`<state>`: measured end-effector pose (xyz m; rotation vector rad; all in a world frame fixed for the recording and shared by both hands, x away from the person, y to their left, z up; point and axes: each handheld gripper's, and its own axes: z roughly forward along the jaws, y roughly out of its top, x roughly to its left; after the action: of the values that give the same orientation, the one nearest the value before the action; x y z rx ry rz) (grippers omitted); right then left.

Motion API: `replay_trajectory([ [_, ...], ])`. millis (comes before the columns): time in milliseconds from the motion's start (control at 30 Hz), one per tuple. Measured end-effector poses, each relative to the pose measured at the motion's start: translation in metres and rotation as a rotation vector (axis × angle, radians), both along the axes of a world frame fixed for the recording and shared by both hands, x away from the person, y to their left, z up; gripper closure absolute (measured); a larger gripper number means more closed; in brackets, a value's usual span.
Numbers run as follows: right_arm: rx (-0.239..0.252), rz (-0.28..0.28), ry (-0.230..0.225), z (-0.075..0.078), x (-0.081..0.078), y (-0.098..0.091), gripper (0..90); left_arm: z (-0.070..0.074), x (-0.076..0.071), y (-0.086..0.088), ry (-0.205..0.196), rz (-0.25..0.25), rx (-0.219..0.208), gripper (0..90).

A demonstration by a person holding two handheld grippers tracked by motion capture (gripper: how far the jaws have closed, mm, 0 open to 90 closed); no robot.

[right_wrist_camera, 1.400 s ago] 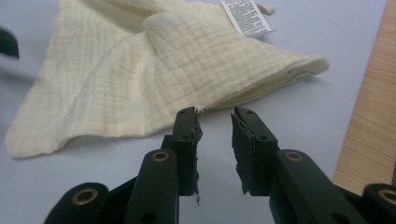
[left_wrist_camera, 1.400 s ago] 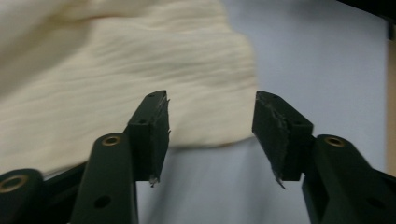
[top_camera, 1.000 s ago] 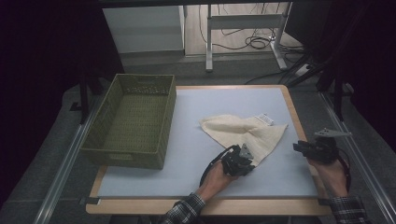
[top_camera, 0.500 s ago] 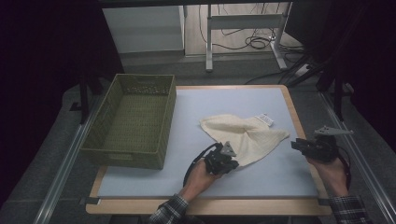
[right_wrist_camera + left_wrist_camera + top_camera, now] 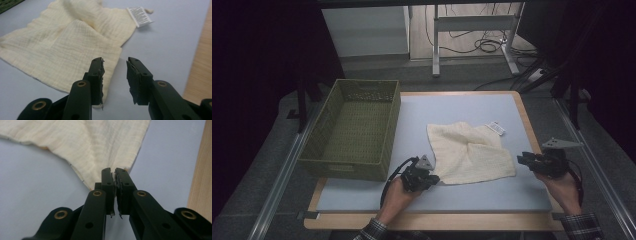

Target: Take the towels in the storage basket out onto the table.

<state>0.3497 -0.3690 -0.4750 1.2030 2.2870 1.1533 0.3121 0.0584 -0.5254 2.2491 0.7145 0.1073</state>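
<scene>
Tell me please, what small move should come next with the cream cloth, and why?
Probably the right gripper should ease forward and close on the cloth's near right corner. The left gripper is already shut on the cloth's opposite corner, while the right one stands open with that corner just ahead of its jaws, not yet between them. With both corners held, the cloth could be lifted or folded.

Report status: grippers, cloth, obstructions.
Left gripper shut on cloth corner. Right gripper open, beside cloth edge. Basket off to the side, not in the way.
</scene>
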Motion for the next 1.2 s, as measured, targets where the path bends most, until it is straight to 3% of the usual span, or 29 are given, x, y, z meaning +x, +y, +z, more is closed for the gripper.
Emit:
replay_trajectory([
  [200,-0.025,0.073,0.057,-0.023,-0.01,0.019,62.7,-0.007,0.0,0.004,0.007,0.009,-0.009,85.0],
  [367,-0.095,0.062,0.057,-0.037,-0.023,0.024,62.0,-0.009,0.0,0.006,0.012,0.013,-0.028,84.7],
  [433,-0.116,0.048,0.052,-0.042,-0.026,0.024,66.5,-0.01,0.001,0.006,0.012,0.014,-0.035,84.7],
  [467,-0.108,0.037,0.036,-0.044,-0.029,0.023,72.9,-0.01,0.001,0.006,0.012,0.016,-0.036,84.7],
  [533,-0.047,0.039,0.06,-0.046,-0.03,0.02,86.9,-0.011,0.0,0.006,0.007,0.02,-0.041,85.3],
  [700,-0.066,0.063,0.071,-0.043,-0.036,0.024,87.6,-0.01,-0.006,0.014,0.0,0.026,-0.055,85.4],
  [933,-0.038,0.137,0.086,-0.04,-0.07,0.029,86.9,-0.008,-0.031,0.031,-0.013,0.028,-0.042,84.9],
  [1200,-0.033,0.187,0.101,-0.04,-0.096,0.038,86.4,-0.007,-0.054,0.044,-0.006,0.026,-0.037,84.5],
])
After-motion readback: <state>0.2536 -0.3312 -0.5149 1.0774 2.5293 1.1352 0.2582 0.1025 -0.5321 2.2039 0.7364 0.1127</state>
